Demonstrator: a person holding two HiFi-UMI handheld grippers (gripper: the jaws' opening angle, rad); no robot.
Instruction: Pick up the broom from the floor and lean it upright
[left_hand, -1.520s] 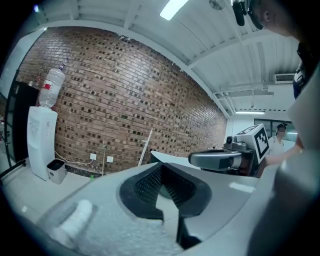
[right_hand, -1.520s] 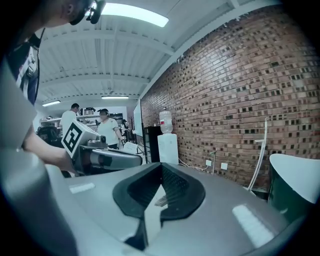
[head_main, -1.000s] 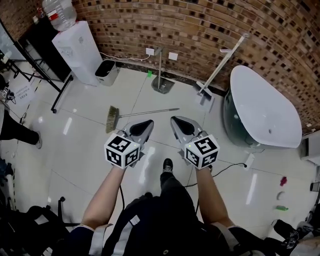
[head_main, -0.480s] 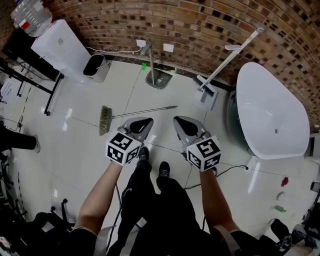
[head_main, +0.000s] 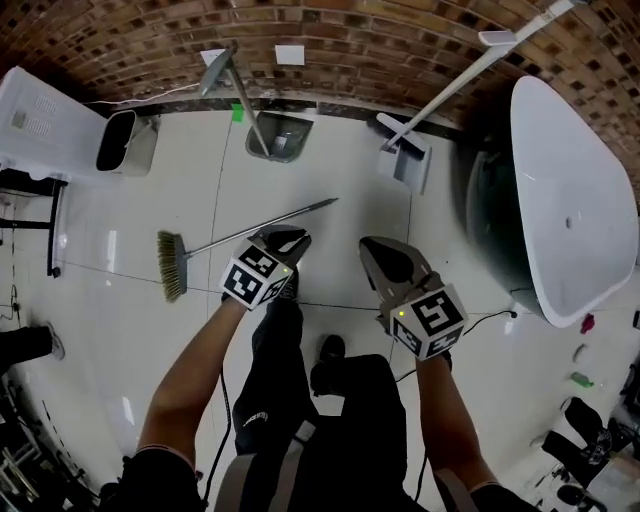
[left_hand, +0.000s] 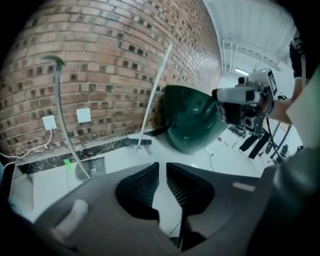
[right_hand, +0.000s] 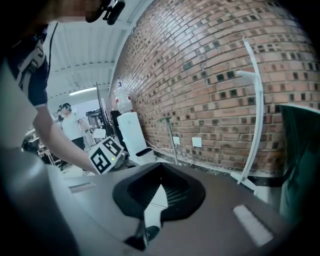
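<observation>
The broom lies flat on the white floor, its bristles (head_main: 172, 265) at the left and its thin handle (head_main: 262, 227) running up to the right. My left gripper (head_main: 289, 239) hovers just on the near side of the handle's middle. Its jaws (left_hand: 162, 176) are opening, a narrow slit apart, with nothing between them. My right gripper (head_main: 386, 257) is further right, away from the handle's tip, and its jaw tips (right_hand: 159, 173) meet, holding nothing. Neither gripper view shows the broom.
A long-handled dustpan (head_main: 275, 135) and a white floor wiper (head_main: 405, 160) lean on the brick wall. A white bathtub (head_main: 575, 190) fills the right side. A water dispenser (head_main: 40, 110) and a bin (head_main: 125, 140) stand at the back left. A cable (head_main: 480, 325) crosses the floor.
Both grippers have dropped and moved forward toward the broom. The left jaws have parted slightly. The head camera has tipped further down, so the wall now sits at the top edge.
</observation>
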